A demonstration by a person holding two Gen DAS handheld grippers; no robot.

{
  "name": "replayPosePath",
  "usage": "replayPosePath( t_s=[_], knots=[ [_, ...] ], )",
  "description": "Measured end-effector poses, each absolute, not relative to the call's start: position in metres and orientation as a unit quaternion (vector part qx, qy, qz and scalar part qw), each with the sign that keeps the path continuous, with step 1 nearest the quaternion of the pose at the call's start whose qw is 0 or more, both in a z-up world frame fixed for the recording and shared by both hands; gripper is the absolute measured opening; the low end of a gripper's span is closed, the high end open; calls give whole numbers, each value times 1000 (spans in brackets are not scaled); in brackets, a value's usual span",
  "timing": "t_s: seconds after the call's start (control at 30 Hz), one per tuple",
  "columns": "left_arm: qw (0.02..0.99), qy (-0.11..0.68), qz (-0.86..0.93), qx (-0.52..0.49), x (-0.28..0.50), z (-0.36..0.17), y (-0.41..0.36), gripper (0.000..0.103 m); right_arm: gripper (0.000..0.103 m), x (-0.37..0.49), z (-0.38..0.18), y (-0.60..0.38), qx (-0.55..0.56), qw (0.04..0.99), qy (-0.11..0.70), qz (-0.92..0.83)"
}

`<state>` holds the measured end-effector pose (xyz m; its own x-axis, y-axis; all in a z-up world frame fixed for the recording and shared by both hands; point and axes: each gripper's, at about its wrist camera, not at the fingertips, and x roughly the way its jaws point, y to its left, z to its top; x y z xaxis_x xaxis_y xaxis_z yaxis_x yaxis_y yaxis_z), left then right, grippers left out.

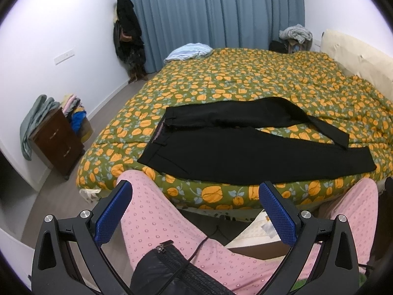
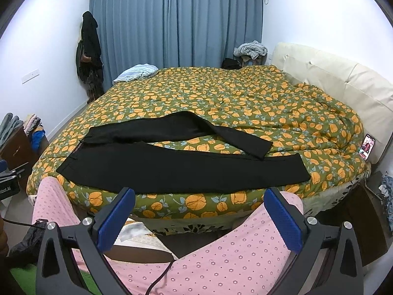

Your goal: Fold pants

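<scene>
No fold had been completed at this moment; the black pants lay spread across the near part of the bed, on the floral quilt, close to the edge nearest you. The waistband sat toward your left; the two legs ran off toward your right. The near leg lay flat and roughly straight along the bed edge; the far leg was splayed away from it, bent partway along, with its cuff lying across the near leg close to its end. A wedge of quilt showed between the two legs, so they were not stacked.

You held the left tool above your lap, short of the bed; its blue pads stood wide apart with nothing between them. You held the right tool likewise, its pads spread and empty, short of the cloth. Neither tool touched the pants.

Judged from this layout, the task stood at its start, with the garment laid out only; the following remained:

1. bringing the far leg over onto the near leg, so that the seams lined up;
2. smoothing the bent section near the cuff;
3. folding the stacked legs toward the waistband, once or more.

A phone stood at the far right edge of the bed, well apart from the pants.
</scene>
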<state>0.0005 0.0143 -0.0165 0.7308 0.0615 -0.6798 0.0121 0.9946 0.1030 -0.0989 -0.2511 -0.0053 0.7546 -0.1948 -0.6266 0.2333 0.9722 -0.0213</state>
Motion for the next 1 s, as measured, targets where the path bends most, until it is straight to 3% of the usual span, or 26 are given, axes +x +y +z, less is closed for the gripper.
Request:
replayPosePath(
  t_s=[1.0],
  knots=[
    [926, 366, -7, 88, -3, -22, -8, 103, 103, -98, -8, -255, 28, 930, 338, -140]
  ],
)
